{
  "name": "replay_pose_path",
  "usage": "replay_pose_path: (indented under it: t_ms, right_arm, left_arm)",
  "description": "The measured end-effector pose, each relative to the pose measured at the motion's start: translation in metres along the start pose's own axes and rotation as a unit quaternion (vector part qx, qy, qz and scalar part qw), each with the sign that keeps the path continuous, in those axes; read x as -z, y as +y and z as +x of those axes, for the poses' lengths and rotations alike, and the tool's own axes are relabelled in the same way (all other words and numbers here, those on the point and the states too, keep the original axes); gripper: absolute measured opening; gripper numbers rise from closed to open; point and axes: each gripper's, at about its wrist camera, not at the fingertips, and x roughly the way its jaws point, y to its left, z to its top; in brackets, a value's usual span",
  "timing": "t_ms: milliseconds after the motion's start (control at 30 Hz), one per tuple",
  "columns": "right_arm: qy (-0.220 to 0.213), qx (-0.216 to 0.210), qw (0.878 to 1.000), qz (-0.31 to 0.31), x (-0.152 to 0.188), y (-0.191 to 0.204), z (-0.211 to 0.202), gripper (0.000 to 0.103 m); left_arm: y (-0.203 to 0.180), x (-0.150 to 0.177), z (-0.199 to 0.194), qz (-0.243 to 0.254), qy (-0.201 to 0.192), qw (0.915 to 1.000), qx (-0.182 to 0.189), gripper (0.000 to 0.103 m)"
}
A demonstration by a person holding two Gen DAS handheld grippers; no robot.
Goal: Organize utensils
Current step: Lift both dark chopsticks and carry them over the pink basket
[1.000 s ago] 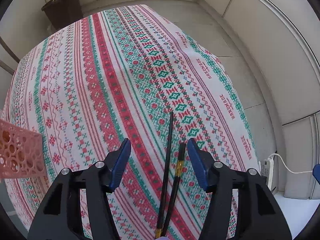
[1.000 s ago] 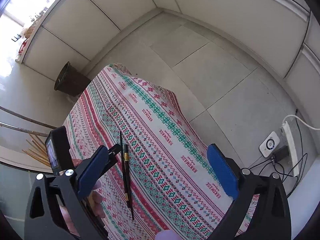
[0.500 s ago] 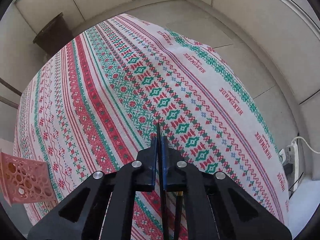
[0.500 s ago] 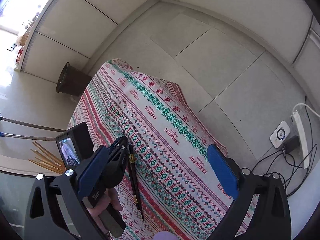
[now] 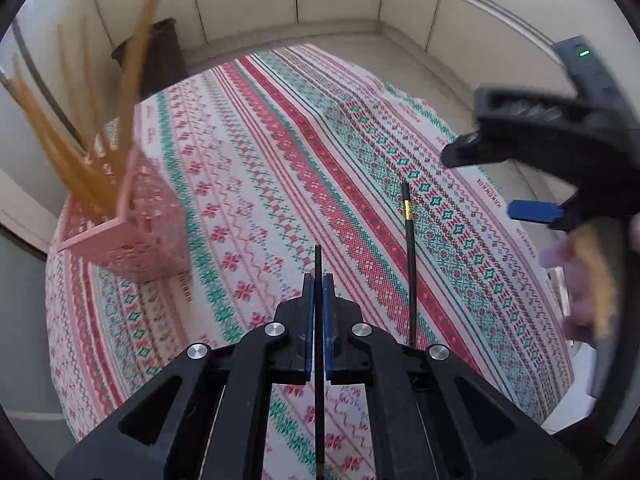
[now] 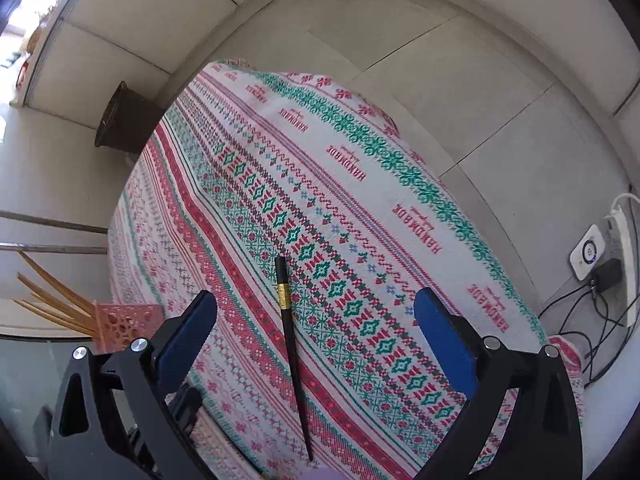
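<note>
My left gripper is shut on a black chopstick, held above the patterned tablecloth. A second black chopstick with a gold band lies on the cloth just to the right; it also shows in the right wrist view. A pink perforated holder with several wooden chopsticks stands at the left; it also shows in the right wrist view. My right gripper is open and empty, above the lying chopstick; it also shows in the left wrist view.
A dark bin stands on the floor beyond the table's far corner. A power strip, cables and a white device lie on the floor to the right. The table's right edge drops to a tiled floor.
My left gripper closed on one black chopstick, lifted it and swung left toward the pink holder. The other chopstick stayed on the cloth. My right gripper stayed open and moved over it.
</note>
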Motion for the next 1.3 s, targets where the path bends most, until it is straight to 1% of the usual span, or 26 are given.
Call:
replay_pose_path:
  t_ms: [67,167,233,267,300,333,367,400,433,467,500,633,733,867,1000,1100,1233,1300]
  right_arm:
    - [-0.014,0.026,0.999,-0.035,0.006,0.017,0.011,0.095]
    - [-0.006,0.034,0.998,-0.059,0.012,0.031,0.028,0.088]
    - [0.001,0.052,0.996,-0.072,0.015,0.038,0.04,0.076]
    - [0.005,0.065,0.995,-0.076,0.016,0.039,0.046,0.072]
    - [-0.005,0.077,0.994,-0.083,0.018,0.042,0.048,0.069]
    - [-0.016,0.089,0.991,-0.096,0.019,0.048,0.049,0.056]
    - [-0.019,0.097,0.99,-0.106,0.02,0.052,0.05,0.053]
    - [-0.016,0.089,0.99,-0.112,0.021,0.056,0.051,0.042]
    - [-0.012,0.087,0.99,-0.114,0.021,0.059,0.053,0.023]
    - [-0.013,0.092,0.989,-0.114,0.022,0.06,0.054,0.017]
    - [-0.014,0.09,0.989,-0.113,0.023,0.061,0.054,0.009]
    - [-0.007,0.049,0.995,-0.092,0.022,0.06,0.052,0.007]
    - [-0.033,0.037,0.994,-0.096,0.025,0.062,0.028,0.007]
    - [-0.074,0.002,0.992,-0.103,0.031,0.064,-0.02,0.007]
    - [-0.117,-0.019,0.985,-0.125,0.038,0.069,-0.067,0.007]
    - [-0.147,-0.043,0.979,-0.134,0.039,0.075,-0.098,0.007]
    - [-0.191,-0.079,0.967,-0.146,0.048,0.083,-0.148,0.007]
    - [-0.212,-0.099,0.961,-0.148,0.052,0.087,-0.174,0.007]
  left_arm:
    - [0.011,0.007,-0.035,-0.007,-0.035,0.9993,-0.005,0.003]
    - [0.023,0.008,-0.068,-0.002,-0.074,0.9972,-0.006,0.003]
    - [0.029,0.008,-0.083,0.003,-0.096,0.9953,-0.009,0.003]
    - [0.032,0.009,-0.089,0.001,-0.103,0.9946,-0.008,0.003]
    - [0.034,0.01,-0.094,-0.001,-0.11,0.9939,-0.008,0.003]
    - [0.035,0.012,-0.098,-0.004,-0.12,0.9928,-0.008,0.003]
    - [0.036,0.014,-0.101,-0.006,-0.128,0.9917,-0.01,0.003]
    - [0.038,0.017,-0.103,-0.008,-0.135,0.9907,-0.012,0.003]
    - [0.04,0.019,-0.103,-0.012,-0.139,0.9902,-0.012,0.003]
    - [0.042,0.02,-0.104,-0.018,-0.14,0.9899,-0.011,0.003]
    - [0.046,0.021,-0.104,-0.026,-0.142,0.9895,-0.009,0.003]
    - [0.061,0.023,-0.109,-0.053,-0.151,0.9872,0.0,0.003]
    - [0.068,0.021,-0.116,-0.065,-0.159,0.9851,0.006,0.003]
    - [0.07,0.022,-0.131,-0.07,-0.176,0.9819,0.01,0.003]
    - [0.076,0.022,-0.147,-0.079,-0.195,0.9774,0.013,0.003]
    - [0.082,0.021,-0.162,-0.089,-0.213,0.973,0.013,0.003]
    - [0.09,0.019,-0.181,-0.104,-0.236,0.966,0.009,0.003]
    - [0.095,0.017,-0.194,-0.111,-0.253,0.961,0.006,0.003]
